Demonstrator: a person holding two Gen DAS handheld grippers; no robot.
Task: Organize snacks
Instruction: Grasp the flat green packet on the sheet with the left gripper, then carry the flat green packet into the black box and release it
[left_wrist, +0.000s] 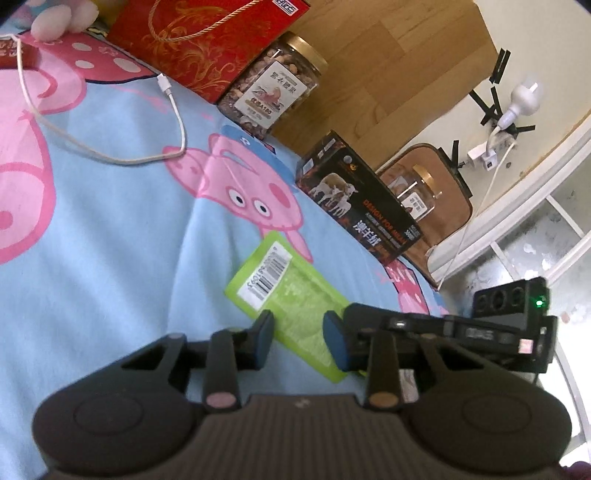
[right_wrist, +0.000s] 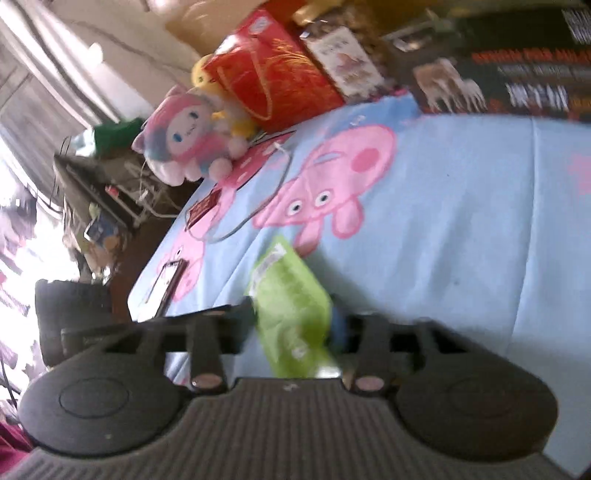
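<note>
- Left gripper (left_wrist: 299, 338): pinching the near end of the green snack packet (left_wrist: 291, 295), one pad on each long edge.
- Right gripper (right_wrist: 291, 325): just to the right of the left one, astride the same packet, fingers at its edges; too blurred to tell whether pressing or only touching.
- Packet lying barcode up on the blue cartoon-pig bed sheet (left_wrist: 110, 240), slanting away to the far left.
- Beyond it, at the far right edge of the bed, a black box (left_wrist: 362, 210) printed with sheep.
- Farther left along that edge, a nut jar (left_wrist: 273, 85) with a gold lid, touching a red gift box (left_wrist: 207, 40).
- White cable (left_wrist: 110, 155) looped across the sheet at far left.
- Plush toy (right_wrist: 184, 144) beside the red box.
</note>
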